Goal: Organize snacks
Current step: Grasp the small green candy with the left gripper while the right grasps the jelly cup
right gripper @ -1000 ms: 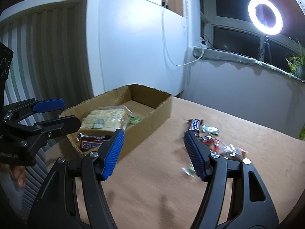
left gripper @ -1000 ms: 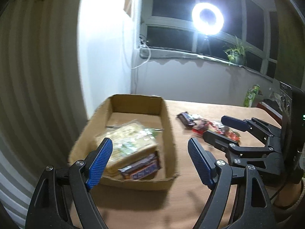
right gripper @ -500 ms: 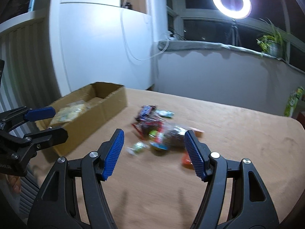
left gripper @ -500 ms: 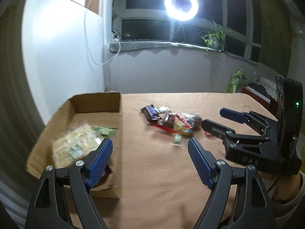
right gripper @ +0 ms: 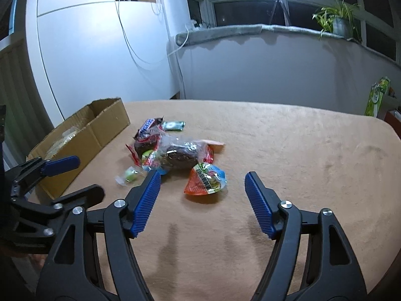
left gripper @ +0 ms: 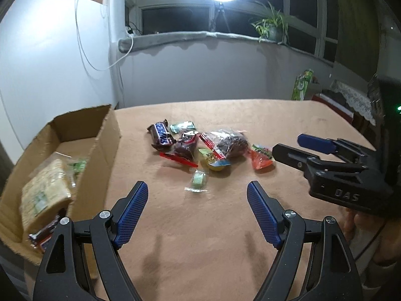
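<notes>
Both grippers hang over the table [right gripper: 288,135] with nothing between their fingers: the left gripper [left gripper: 198,193] spread wide, the right gripper [right gripper: 203,183] also apart, its jaws having just been opening. The snacks [left gripper: 200,148] lie heaped at the left's 12 o'clock and the right's 11 o'clock, the box [left gripper: 100,140] at the left's 9 o'clock holding a cracker pack [left gripper: 42,195]

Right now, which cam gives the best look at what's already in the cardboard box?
Left wrist: it looks down into the cardboard box, showing the yellow-green packet and a bar wrapper below it. Right wrist sees mostly the box's outer wall, contents barely visible.
</notes>
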Available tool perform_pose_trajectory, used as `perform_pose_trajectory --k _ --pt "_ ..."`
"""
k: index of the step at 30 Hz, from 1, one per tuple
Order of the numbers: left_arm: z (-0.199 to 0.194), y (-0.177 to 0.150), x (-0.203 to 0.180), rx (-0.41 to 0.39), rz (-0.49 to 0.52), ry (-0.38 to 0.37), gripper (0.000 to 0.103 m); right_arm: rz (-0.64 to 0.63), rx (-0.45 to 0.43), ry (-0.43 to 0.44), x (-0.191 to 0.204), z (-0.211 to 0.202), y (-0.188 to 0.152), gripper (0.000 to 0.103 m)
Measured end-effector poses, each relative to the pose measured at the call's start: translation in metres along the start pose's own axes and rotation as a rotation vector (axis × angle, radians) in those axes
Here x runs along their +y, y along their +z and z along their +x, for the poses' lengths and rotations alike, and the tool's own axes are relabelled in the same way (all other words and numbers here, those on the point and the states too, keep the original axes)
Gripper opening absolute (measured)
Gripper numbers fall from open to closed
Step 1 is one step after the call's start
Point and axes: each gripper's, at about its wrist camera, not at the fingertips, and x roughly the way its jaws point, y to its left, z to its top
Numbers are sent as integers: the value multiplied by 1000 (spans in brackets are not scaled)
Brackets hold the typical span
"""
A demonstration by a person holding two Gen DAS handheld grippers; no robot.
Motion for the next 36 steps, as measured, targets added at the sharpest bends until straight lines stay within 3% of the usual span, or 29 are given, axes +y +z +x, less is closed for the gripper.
perform_pose_trajectory --k 9,16,22,23,25,26,28,36 --pt "38 10 7 104 -72 -19 79 -19 160 21 -3 35 9 75" --pt "53 10 8 139 -64 -18 79 1 204 37 -10 51 15 75" --pt "64 5 6 172 -54 -22 63 24 233 60 -15 63 14 75" --pt "65 5 6 172 -55 -24 57 26 234 64 -15 63 14 74" --pt "65 4 6 163 -54 -41 39 29 229 53 -17 63 14 51" --pt "65 4 6 157 -53 -40 28 31 228 47 -17 63 14 34" --pt "64 3 6 145 -54 -23 23 34 223 51 -18 62 13 34" --pt "63 -1 11 123 -89 -50 23 18 205 25 -16 60 11 34"
